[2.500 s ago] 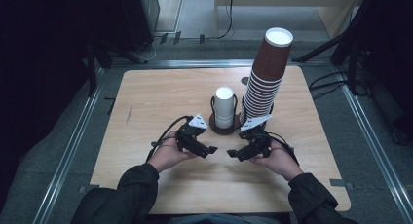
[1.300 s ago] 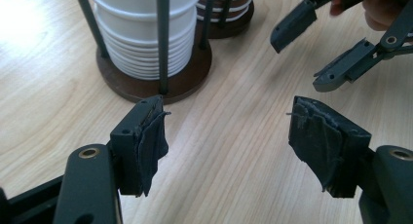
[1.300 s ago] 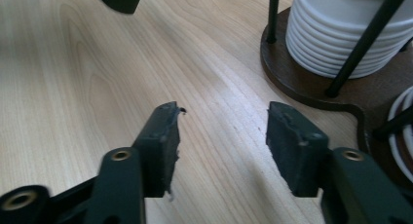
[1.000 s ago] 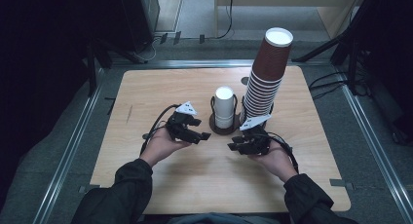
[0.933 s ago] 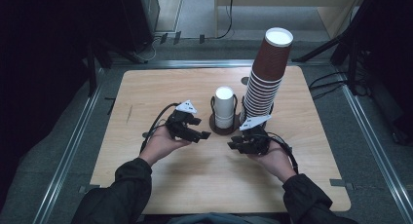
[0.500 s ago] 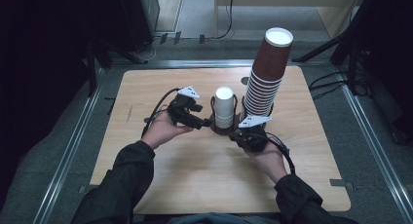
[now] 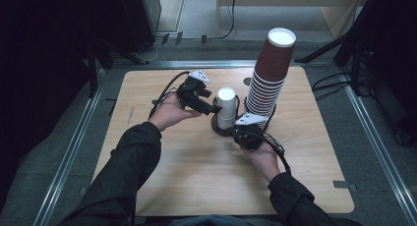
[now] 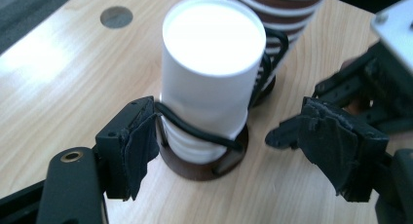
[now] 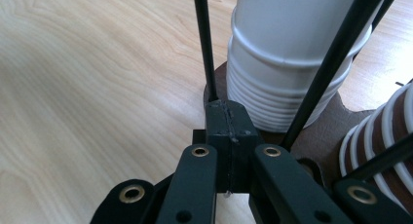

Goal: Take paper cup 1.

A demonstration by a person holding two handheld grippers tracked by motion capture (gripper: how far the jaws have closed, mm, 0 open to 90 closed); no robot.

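Left gripper point(image 7: 215, 109) has come up beside the upright white cup stack point(image 7: 226, 108), jaws spread & just been opening w/ the stack between them, right gripper point(image 7: 239, 132) pinched shut at the holder base point(image 9: 321, 131).

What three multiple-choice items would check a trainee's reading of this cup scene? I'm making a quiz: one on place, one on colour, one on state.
1. The white cup stack stands where?
A. left of the brown cup stack
B. on the floor
C. on top of it

2. The taller stack's colour?
A. green
B. brown
C. blue

3. The left gripper is:
A. clamped on the cups
B. open around the white stack
C. lying on the table

A: high view shows it. B: brown sides. B: pads stand apart from the cups.
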